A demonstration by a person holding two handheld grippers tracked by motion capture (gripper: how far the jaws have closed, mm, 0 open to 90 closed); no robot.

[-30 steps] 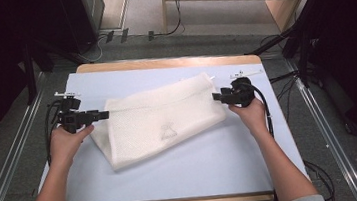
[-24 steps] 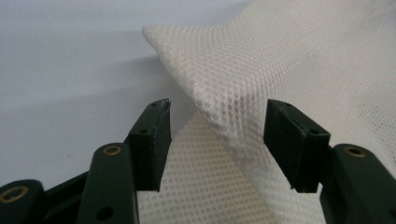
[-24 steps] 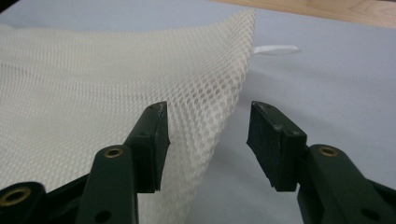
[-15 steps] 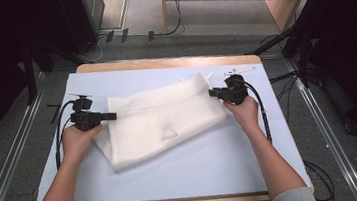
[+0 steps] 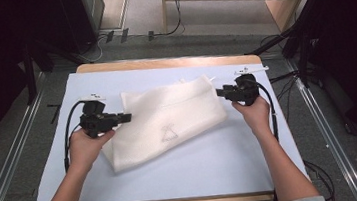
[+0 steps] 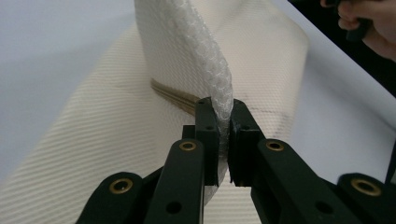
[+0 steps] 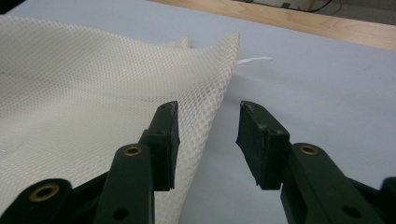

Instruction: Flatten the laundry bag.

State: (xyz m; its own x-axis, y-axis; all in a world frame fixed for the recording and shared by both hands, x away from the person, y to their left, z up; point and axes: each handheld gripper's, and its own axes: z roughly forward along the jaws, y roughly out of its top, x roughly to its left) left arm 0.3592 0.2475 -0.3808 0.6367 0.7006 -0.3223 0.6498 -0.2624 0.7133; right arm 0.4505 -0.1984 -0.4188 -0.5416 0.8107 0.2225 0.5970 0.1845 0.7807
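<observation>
L hand-held gripper pinching mesh bag, R one spread.

Your left hand-held gripper (image 6: 223, 140), jaws just closing, clamps a fold of the white mesh laundry bag (image 5: 168, 119) on the pale-blue worktop (image 5: 213, 167). Bag's long axis runs L–R btwn grippers. Right hand-held gripper (image 7: 205, 135), jaws just opening, straddles the honeycomb-weave edge w/o pressing.

Left hand-held gripper (image 6: 223, 140) clamped tight; right hand-held gripper (image 7: 208, 140) just opened.
</observation>
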